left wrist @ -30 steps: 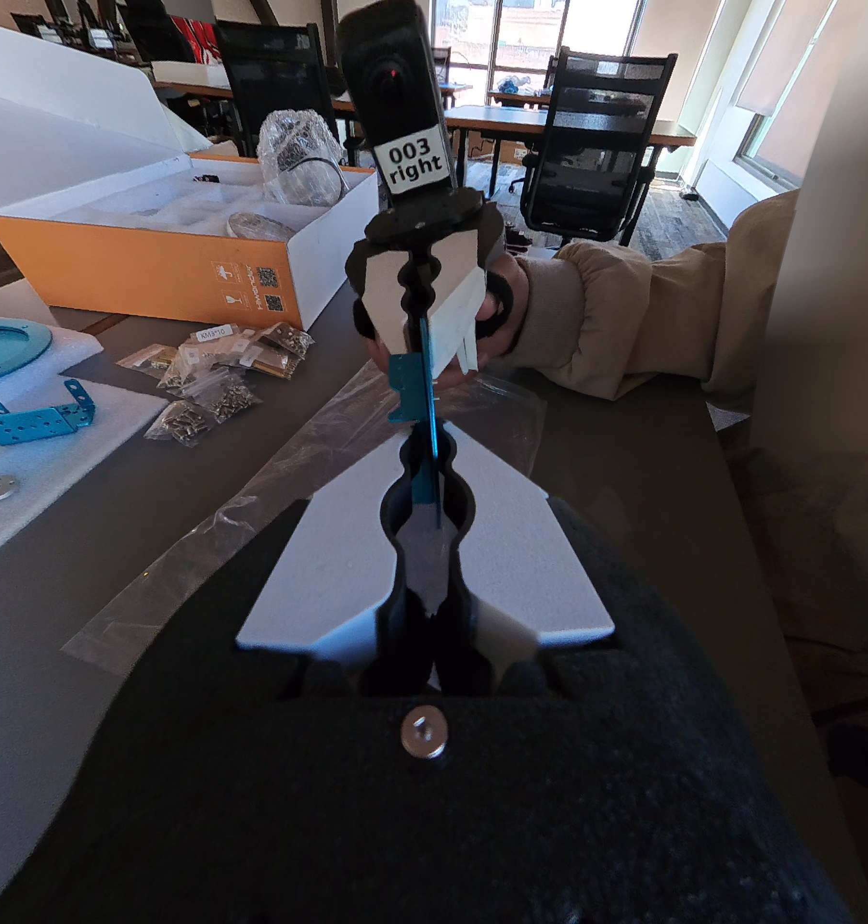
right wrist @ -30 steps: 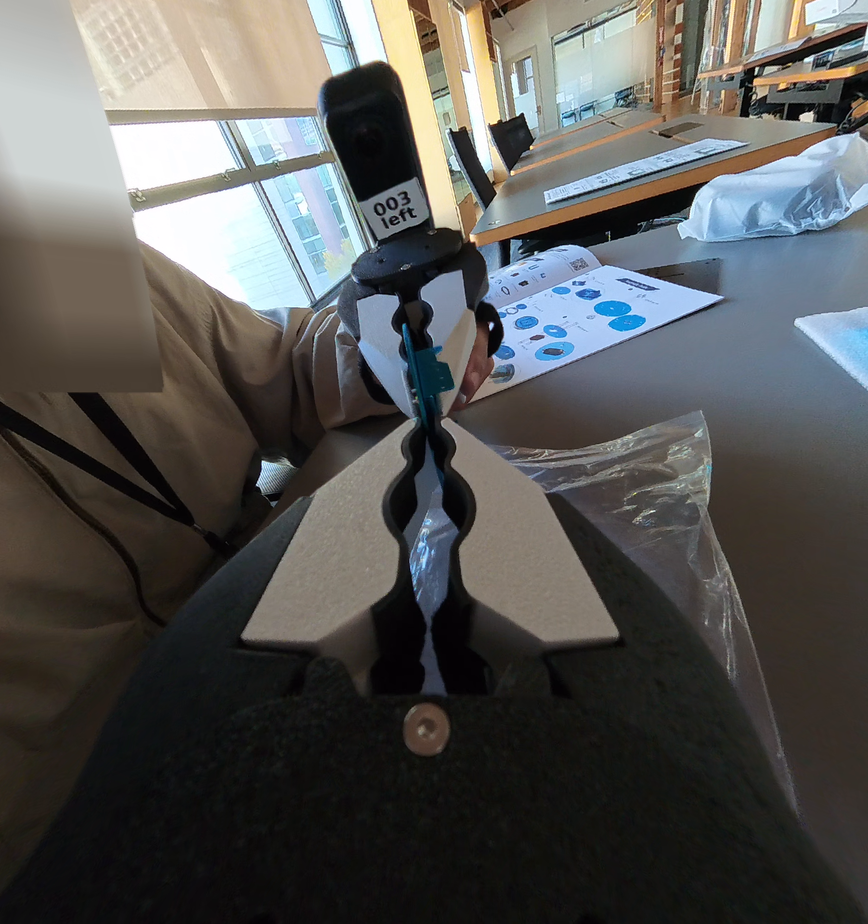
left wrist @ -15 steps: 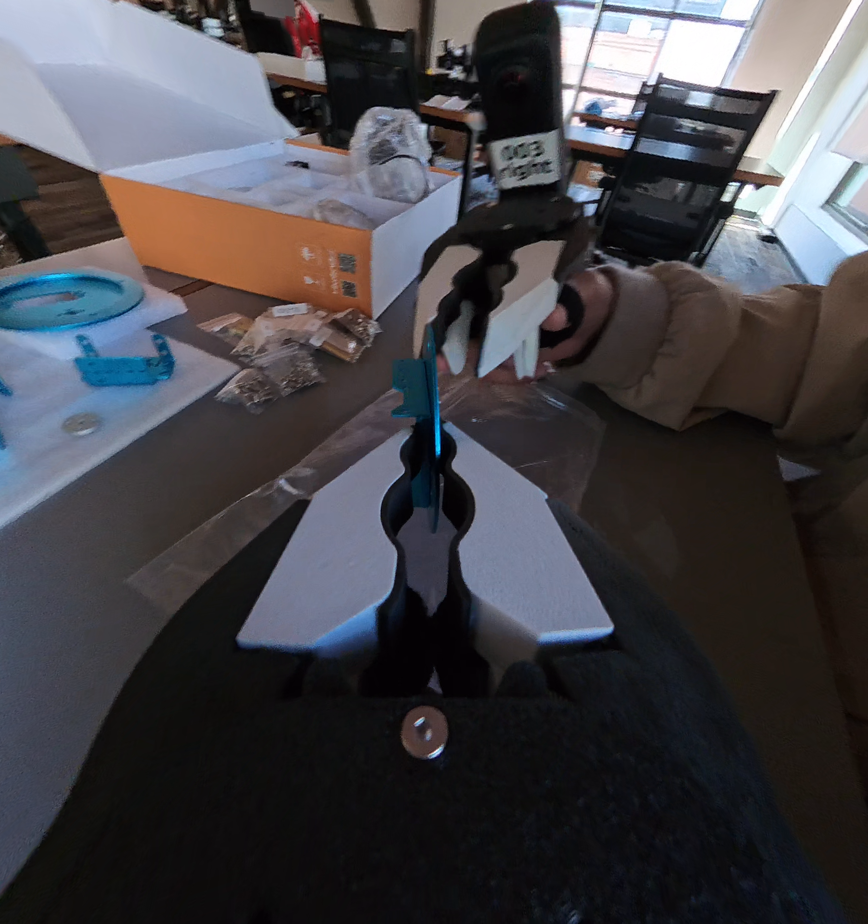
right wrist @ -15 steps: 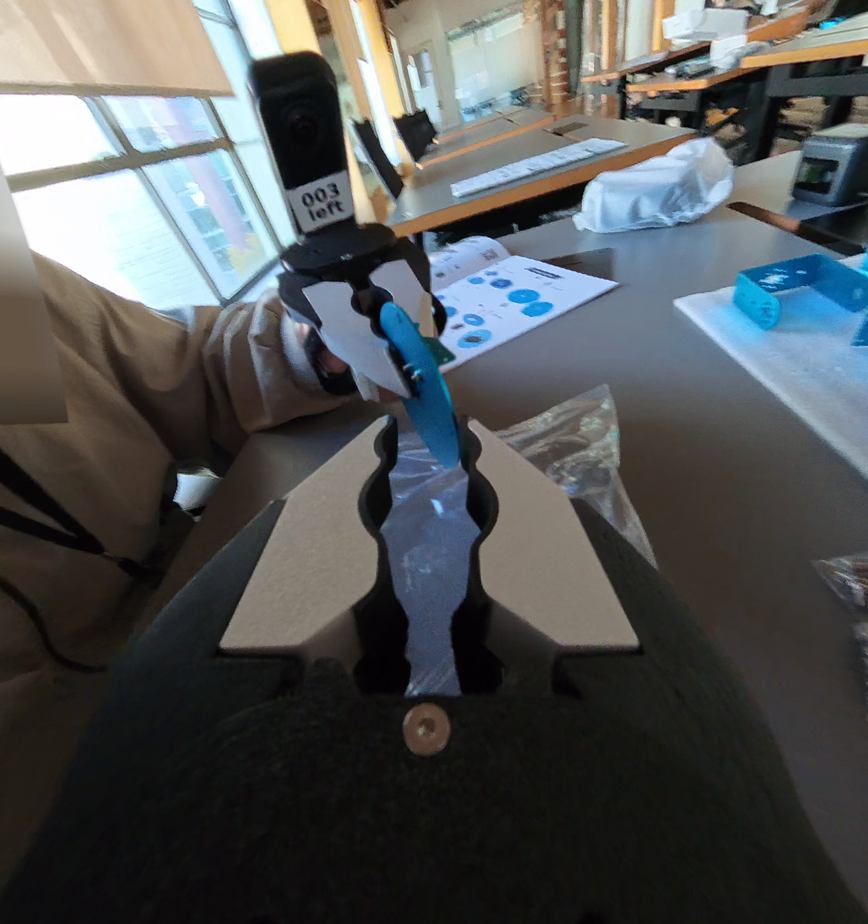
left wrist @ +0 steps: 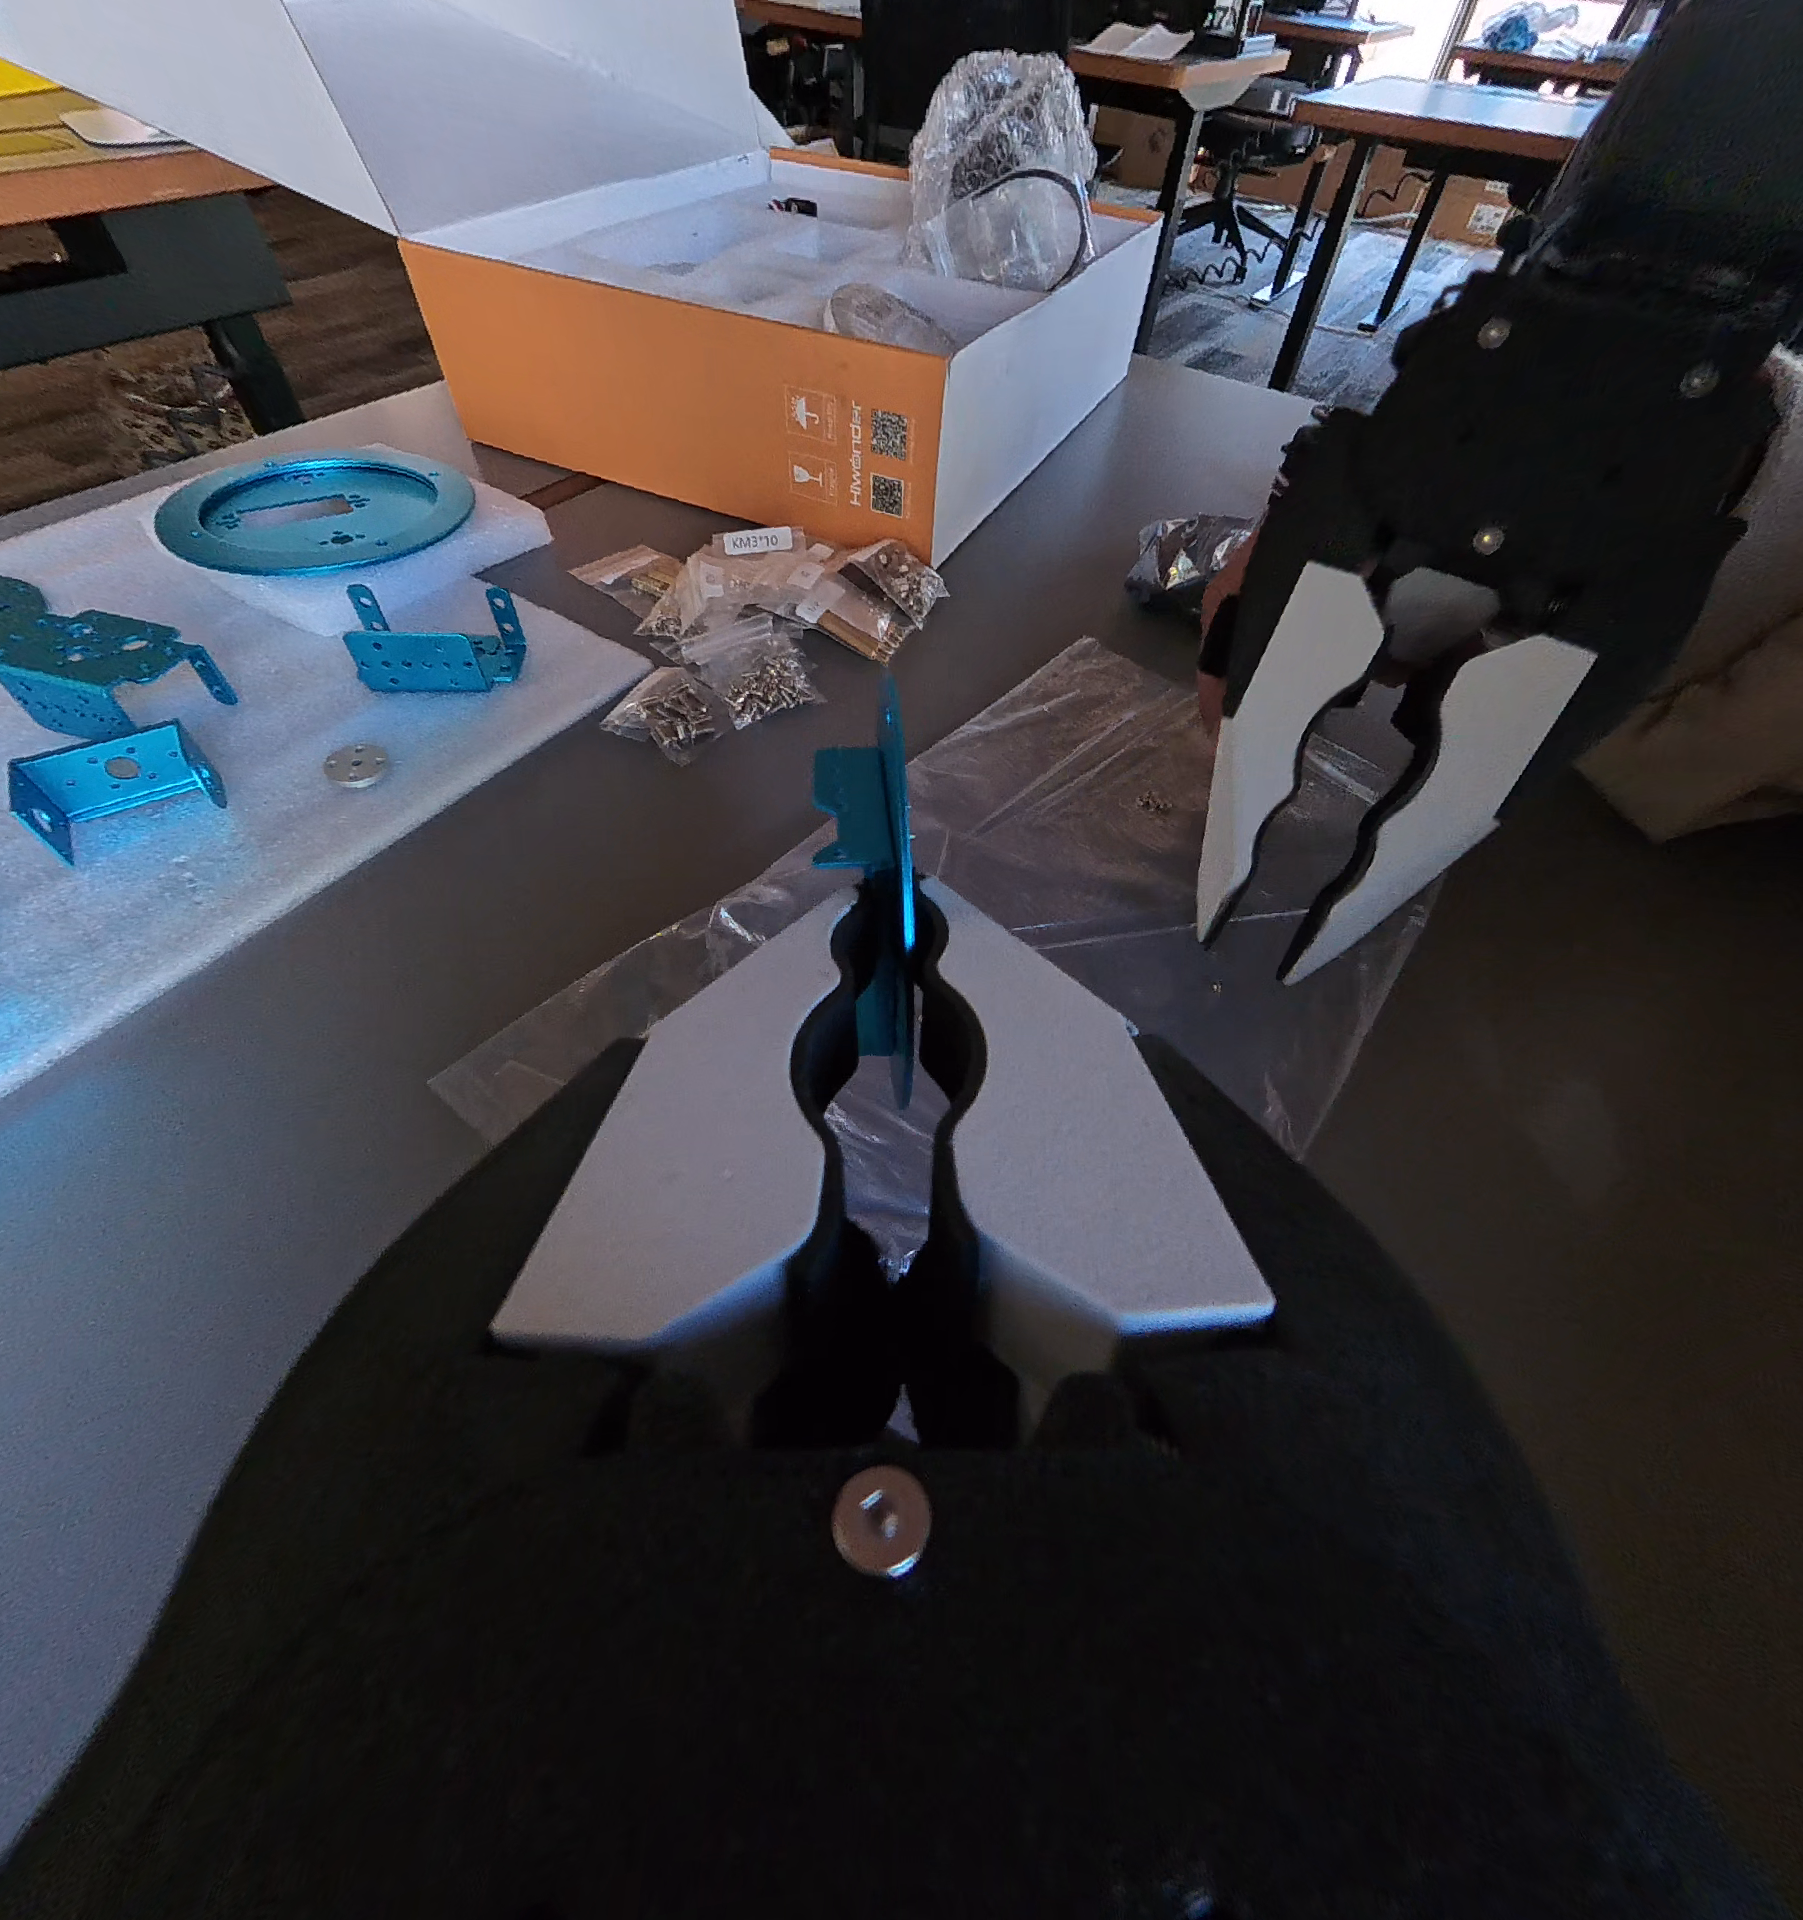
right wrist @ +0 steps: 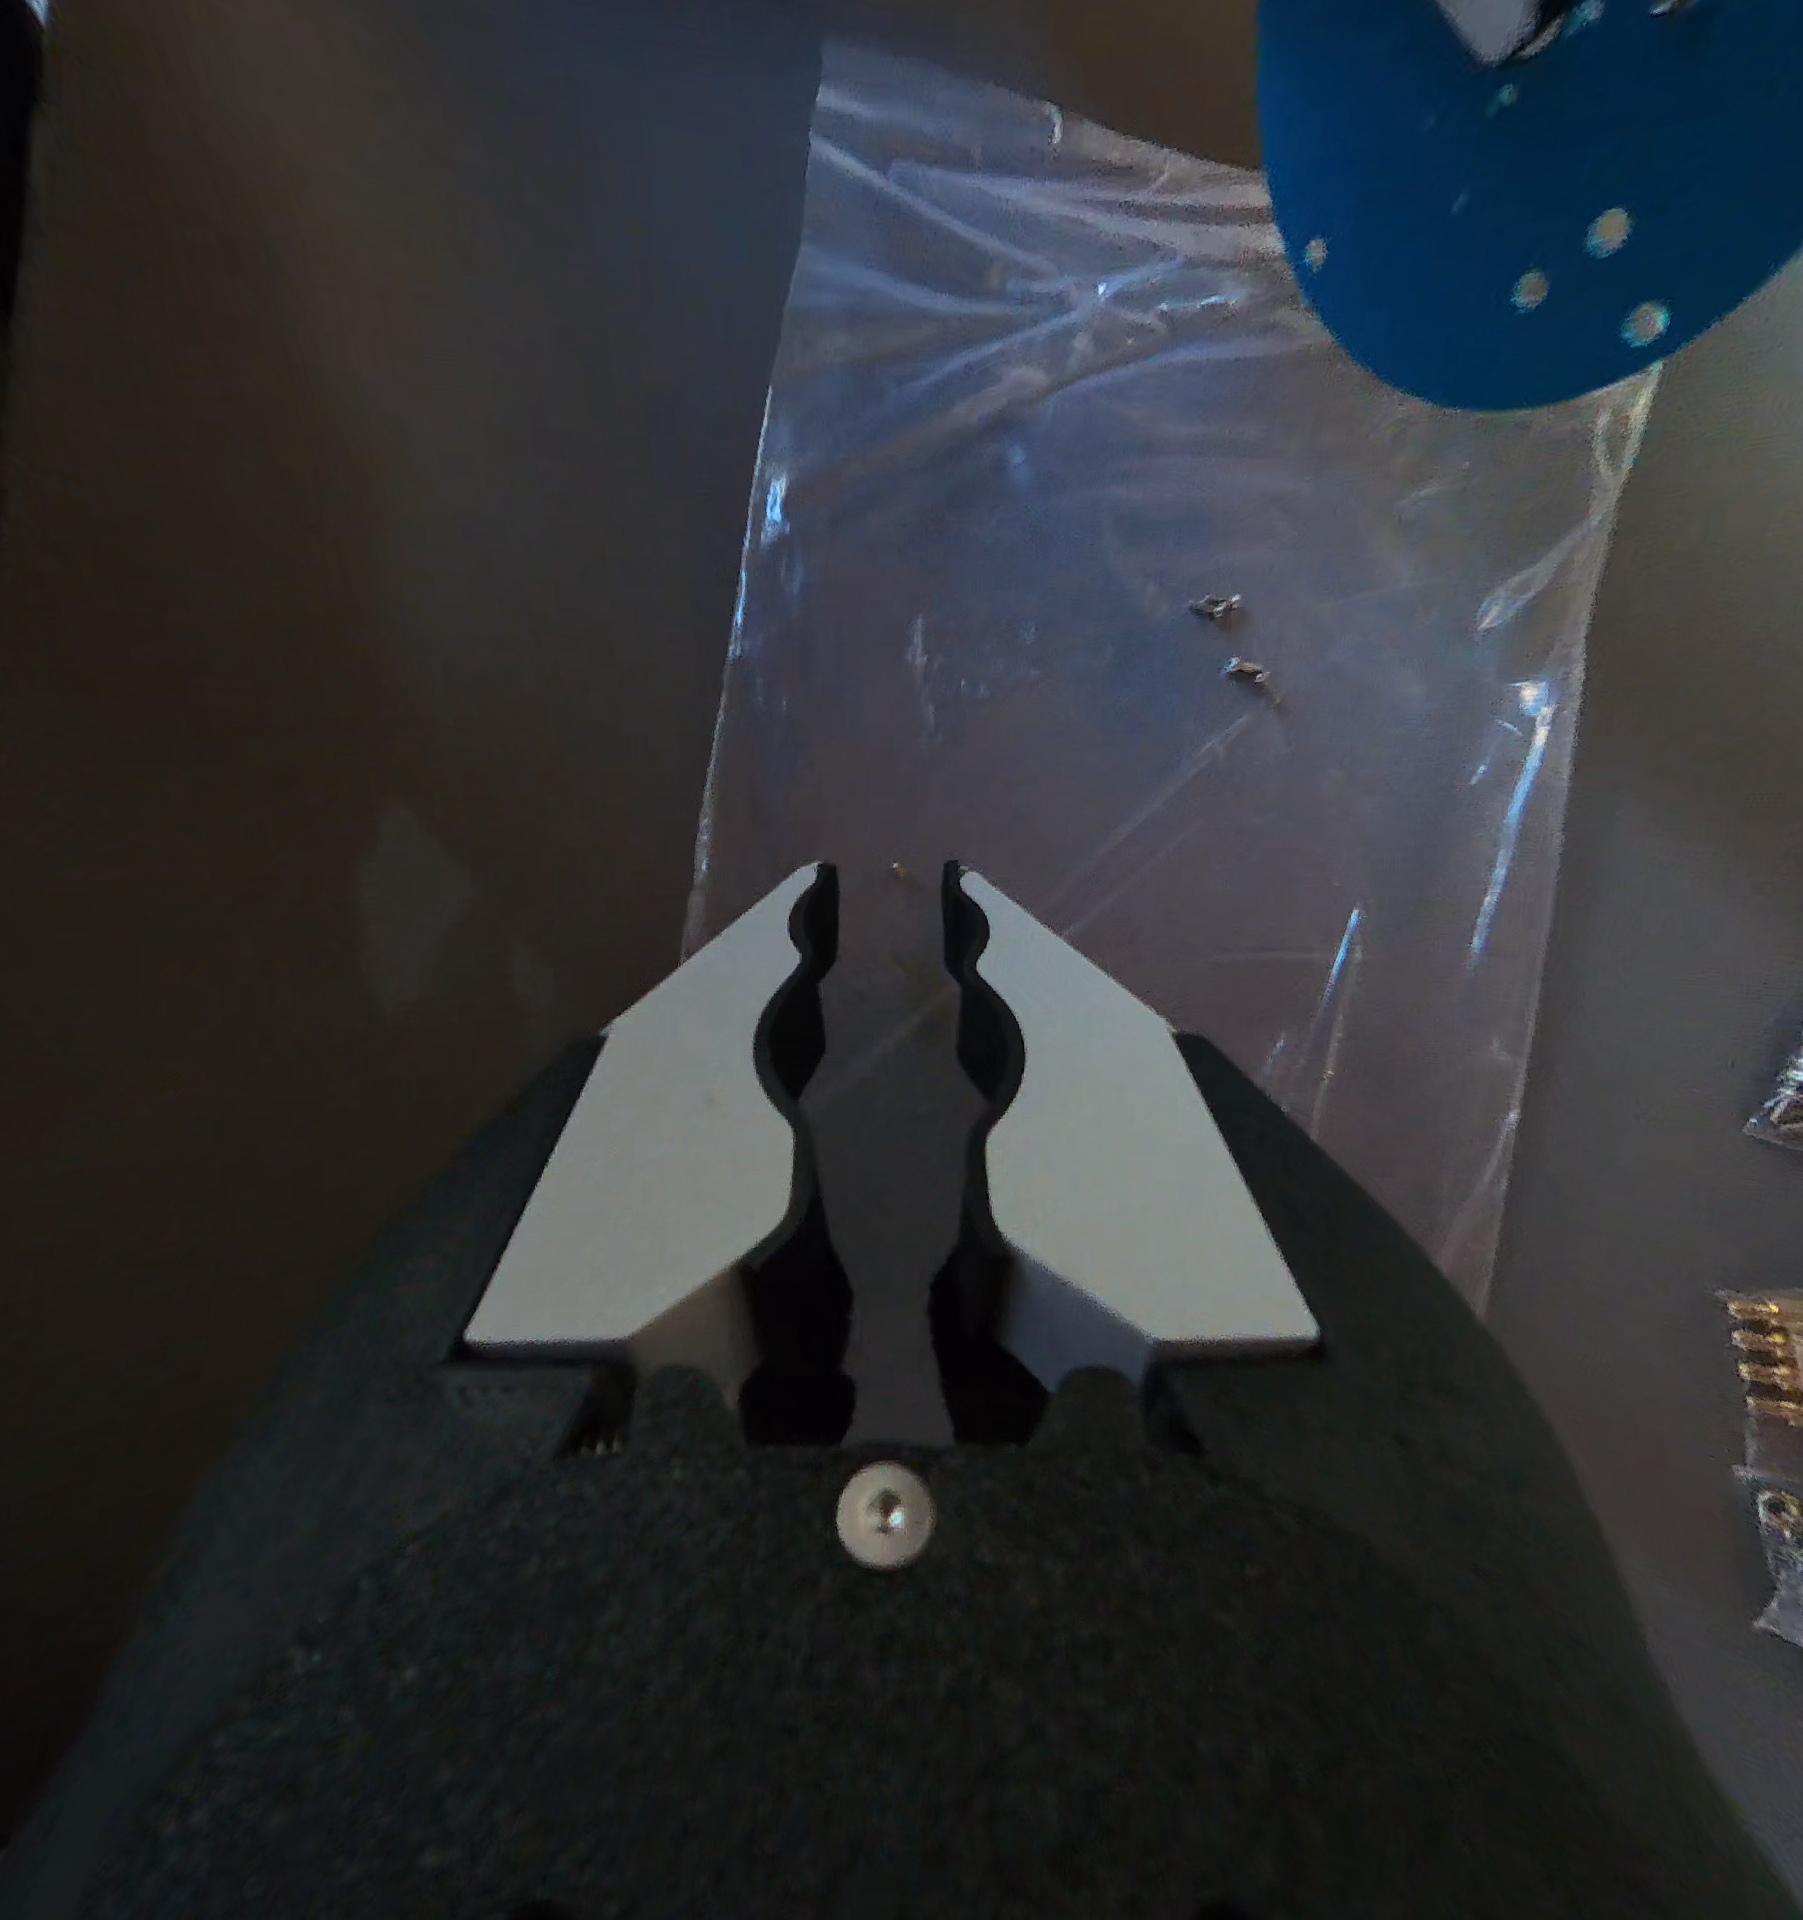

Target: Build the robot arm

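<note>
Gripping a blue plate [left wrist: 895, 935] edge-on between its closed jaws, the left gripper [left wrist: 889, 904] holds it upright above a clear bag [left wrist: 1063, 810] lying flat on the grey table [left wrist: 253, 1091]; a small blue bracket [left wrist: 847, 805] sticks out from the plate's left face. To the right, the right gripper [left wrist: 1261, 951] hangs tips-down over the bag, jaws parted with nothing between them. Its own view shows the gripper [right wrist: 889, 871] just above the bag [right wrist: 1136, 623], with a tiny screw [right wrist: 897, 871] in the gap and two screws [right wrist: 1229, 639] farther on. The plate [right wrist: 1479, 208] shows at top right. Beyond lie screw packets [left wrist: 762, 634], an orange box [left wrist: 689, 395] and blue parts [left wrist: 429, 655] on white foam [left wrist: 201, 862].
</note>
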